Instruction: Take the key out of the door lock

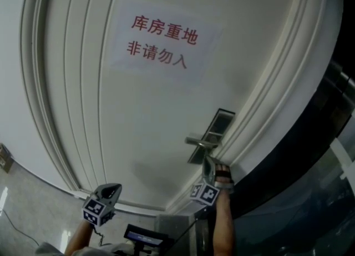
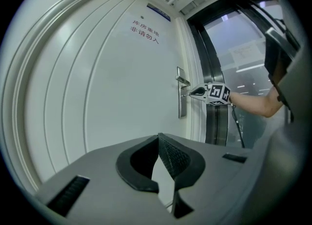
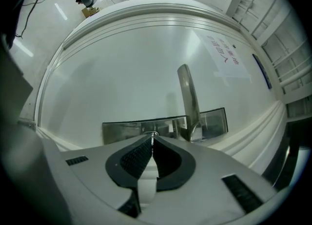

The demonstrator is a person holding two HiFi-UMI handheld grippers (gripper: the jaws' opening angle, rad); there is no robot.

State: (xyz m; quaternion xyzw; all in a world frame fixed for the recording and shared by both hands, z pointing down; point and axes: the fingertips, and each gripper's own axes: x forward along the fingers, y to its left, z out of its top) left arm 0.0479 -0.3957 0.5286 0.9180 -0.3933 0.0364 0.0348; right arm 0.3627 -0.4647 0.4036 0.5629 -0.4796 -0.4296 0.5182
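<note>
white door (image 1: pixel 138 127), paper sign (image 1: pixel 163 41), steel lock plate (image 1: pixel 213 132)

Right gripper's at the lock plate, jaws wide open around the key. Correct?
Not quite. The right gripper is at the lock plate, but its jaws are not wide open: they are closed together on the key. The right gripper view shows it.

The door (image 1: pixel 138 138) is white; its sign (image 1: pixel 163 41) carries red characters. The lock plate (image 3: pixel 161 126) and key (image 3: pixel 152 134) are silver.
</note>
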